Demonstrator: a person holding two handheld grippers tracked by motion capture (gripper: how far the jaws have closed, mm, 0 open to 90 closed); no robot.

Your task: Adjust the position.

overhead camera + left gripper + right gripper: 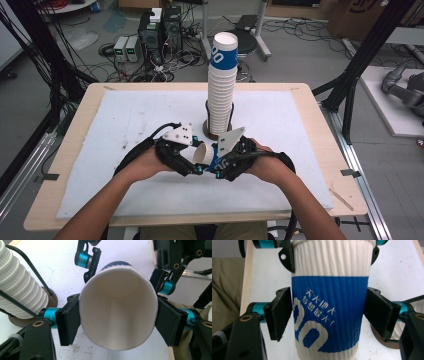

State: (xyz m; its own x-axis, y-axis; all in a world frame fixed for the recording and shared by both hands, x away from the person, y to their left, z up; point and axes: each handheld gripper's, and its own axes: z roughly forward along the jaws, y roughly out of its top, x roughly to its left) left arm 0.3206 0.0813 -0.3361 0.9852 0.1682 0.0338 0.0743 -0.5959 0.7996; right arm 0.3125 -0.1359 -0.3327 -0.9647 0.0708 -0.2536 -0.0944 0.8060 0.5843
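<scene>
white felt covers the table (125,150), with cables and boxes on the floor behind it. i have one cup (204,154) lying level above the felt near my edge, in front of the tall stack (222,85) in its wire holder (207,107). its long axis runs across the table: mouth toward my left, base toward my right.

my left gripper (192,161) is clamped on the rim end; in the left gripper view both pads press the cup (117,310) wall and i look straight into the mouth. my right gripper (216,165) sits around the blue band near the base; in the right gripper view its pads touch or nearly touch the cup (329,305), and i can't tell if it is gripping.

i judge this as a hand-over or a pulling-apart of nested cups. next i'd want one firm grip and a straight pull along the axis, without crushing the thin wall.
</scene>
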